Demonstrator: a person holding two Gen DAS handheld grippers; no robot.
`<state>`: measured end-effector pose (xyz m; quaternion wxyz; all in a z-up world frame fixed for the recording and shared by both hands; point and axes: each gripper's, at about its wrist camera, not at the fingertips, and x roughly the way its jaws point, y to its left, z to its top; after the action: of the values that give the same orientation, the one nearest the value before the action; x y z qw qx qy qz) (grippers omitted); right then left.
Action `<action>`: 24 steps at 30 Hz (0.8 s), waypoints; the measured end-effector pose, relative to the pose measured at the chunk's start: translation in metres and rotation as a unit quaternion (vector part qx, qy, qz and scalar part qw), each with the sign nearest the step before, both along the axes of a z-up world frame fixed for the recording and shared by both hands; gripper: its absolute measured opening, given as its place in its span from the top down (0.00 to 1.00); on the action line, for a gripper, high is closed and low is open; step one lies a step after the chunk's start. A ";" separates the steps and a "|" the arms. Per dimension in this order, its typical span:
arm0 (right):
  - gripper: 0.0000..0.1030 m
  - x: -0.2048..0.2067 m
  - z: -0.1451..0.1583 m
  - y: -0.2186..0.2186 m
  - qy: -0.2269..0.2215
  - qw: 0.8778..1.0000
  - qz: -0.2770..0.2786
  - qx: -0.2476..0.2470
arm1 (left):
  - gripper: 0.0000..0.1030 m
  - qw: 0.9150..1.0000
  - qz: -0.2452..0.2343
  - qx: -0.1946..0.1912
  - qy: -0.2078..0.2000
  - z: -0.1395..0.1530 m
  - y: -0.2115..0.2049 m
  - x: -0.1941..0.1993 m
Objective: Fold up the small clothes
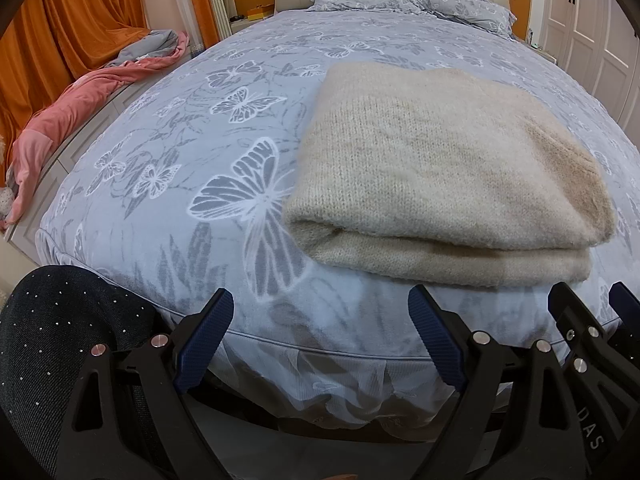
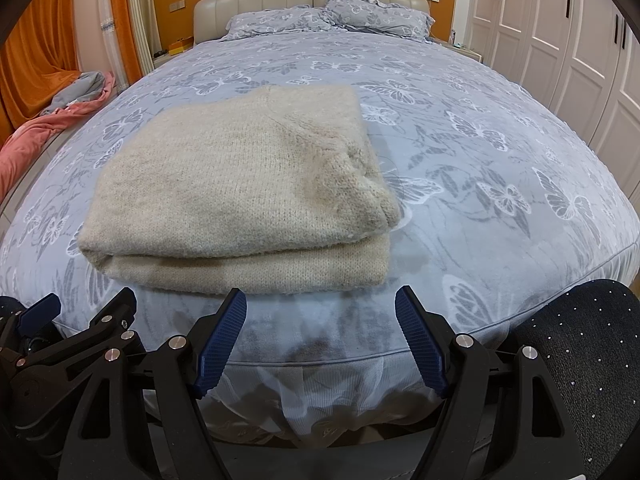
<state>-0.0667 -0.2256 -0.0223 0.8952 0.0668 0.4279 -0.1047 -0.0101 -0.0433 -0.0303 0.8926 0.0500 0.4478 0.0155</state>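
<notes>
both grippers sit lowest in their frames, black hinged arms tipped with ribbed blue pads. left gripper (image 1: 320,308) and right gripper (image 2: 320,304) each stand with jaws apart, gripping nothing, held short of the bed's edge. just above them lies the cream sweater (image 1: 444,172), a fuzzy knit folded into a thick rectangle, on the soft butterfly-print bedspread (image 1: 224,136). dark sparkly fabric (image 1: 60,340) at lower left is perhaps the person's knee.

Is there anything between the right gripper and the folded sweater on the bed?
No. In the right wrist view only bare butterfly-print bedspread lies between the open right gripper and the folded cream sweater.
</notes>
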 end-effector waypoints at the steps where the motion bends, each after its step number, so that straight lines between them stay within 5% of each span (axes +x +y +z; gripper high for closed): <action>1: 0.28 0.000 0.000 0.000 0.000 1.000 0.000 0.000 | 0.16 1.000 -0.001 0.000 0.000 0.000 0.000 0.000; 24: 0.26 -0.003 0.021 -0.001 -0.019 1.000 -0.020 0.007 | 0.14 1.000 -0.002 0.001 0.008 0.016 -0.005 0.004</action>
<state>-0.0696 -0.2268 -0.0016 0.9003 0.0836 0.4105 -0.1180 -0.0058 -0.0479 -0.0141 0.8889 0.0517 0.4550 0.0132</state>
